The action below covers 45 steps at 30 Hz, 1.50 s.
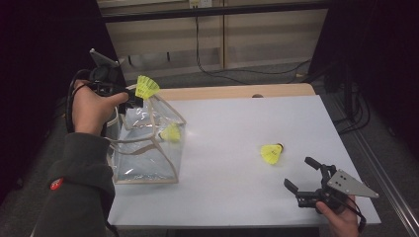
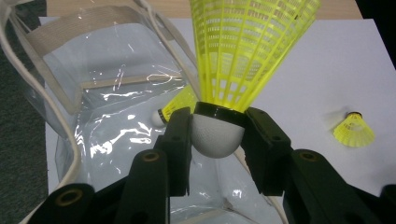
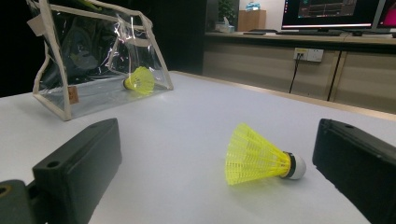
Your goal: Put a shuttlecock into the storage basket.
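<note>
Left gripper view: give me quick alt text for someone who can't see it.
The left gripper clamps the white cork of a yellow shuttlecock, skirt up, above the open clear bag. A second shuttlecock lies inside the bag, and a third lies on the white table to the right.

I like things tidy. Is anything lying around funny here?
One yellow shuttlecock lies tipped on its side on the white table, away from the clear bag. Another already sits inside the bag, and the left gripper holds a third above it.
</note>
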Each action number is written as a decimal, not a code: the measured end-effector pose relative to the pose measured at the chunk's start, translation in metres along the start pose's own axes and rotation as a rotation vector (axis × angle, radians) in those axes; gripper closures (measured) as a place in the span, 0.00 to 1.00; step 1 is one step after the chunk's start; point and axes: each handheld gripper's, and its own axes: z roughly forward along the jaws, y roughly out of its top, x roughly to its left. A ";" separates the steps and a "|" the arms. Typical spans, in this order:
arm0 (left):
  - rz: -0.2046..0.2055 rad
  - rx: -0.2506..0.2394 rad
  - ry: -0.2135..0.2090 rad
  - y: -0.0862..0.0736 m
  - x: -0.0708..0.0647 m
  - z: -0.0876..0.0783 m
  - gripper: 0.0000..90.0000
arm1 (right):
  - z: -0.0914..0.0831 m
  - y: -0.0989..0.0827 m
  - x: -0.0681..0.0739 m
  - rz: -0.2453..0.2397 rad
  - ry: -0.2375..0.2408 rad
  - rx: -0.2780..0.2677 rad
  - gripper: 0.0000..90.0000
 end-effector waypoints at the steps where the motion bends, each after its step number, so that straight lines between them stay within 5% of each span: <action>1: -0.004 0.001 -0.003 0.000 0.001 0.000 0.71 | 0.000 0.000 0.000 0.000 0.000 -0.001 0.01; 45: -0.139 -0.057 0.138 -0.004 0.030 0.025 0.70 | 0.000 0.000 0.000 0.000 0.001 -0.001 0.01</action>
